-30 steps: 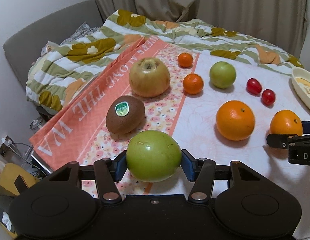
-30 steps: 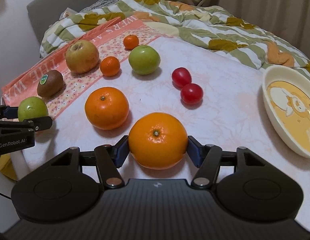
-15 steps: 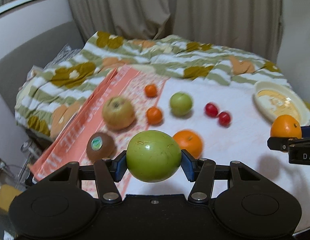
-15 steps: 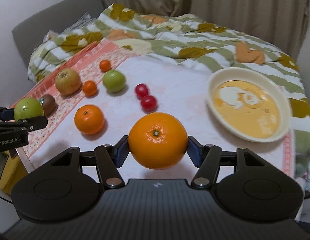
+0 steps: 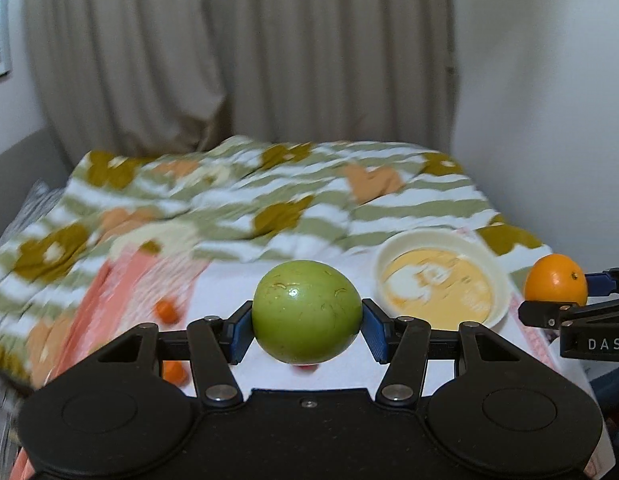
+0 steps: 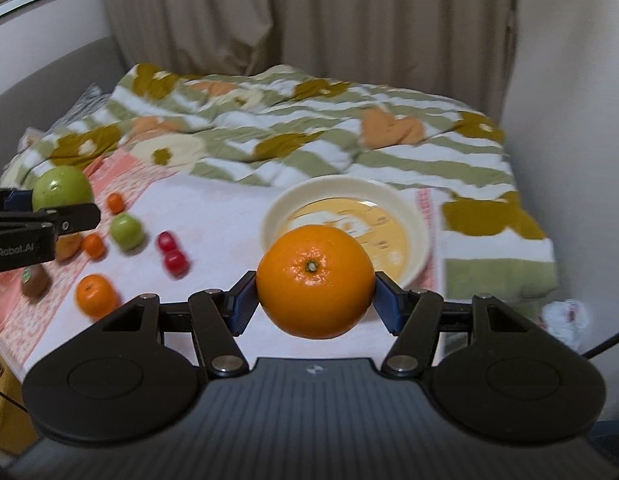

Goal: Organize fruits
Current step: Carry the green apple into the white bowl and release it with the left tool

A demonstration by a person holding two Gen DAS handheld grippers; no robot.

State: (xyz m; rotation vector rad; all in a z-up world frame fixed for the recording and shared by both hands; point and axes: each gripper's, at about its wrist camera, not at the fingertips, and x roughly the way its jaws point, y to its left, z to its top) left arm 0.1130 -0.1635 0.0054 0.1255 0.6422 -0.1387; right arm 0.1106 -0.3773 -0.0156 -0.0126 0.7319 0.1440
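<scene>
I count two large oranges: one orange (image 6: 314, 281) clamped in my right tool (image 6: 314, 298), one (image 6: 95, 294) lying ahead and to its left. Two green apples: one (image 5: 306, 311) gripped in my left tool (image 5: 307, 330), one (image 6: 126, 231) farther left on the bed beyond the right tool. Also two small mandarins (image 6: 93, 245), two cherry tomatoes (image 6: 175, 261), one kiwi (image 6: 34, 281), one bowl (image 6: 419, 224), and one brownish fruit partly hidden.

Dim, warm indoor light; background smeared by motion blur, fisheye-bent dark corners.
</scene>
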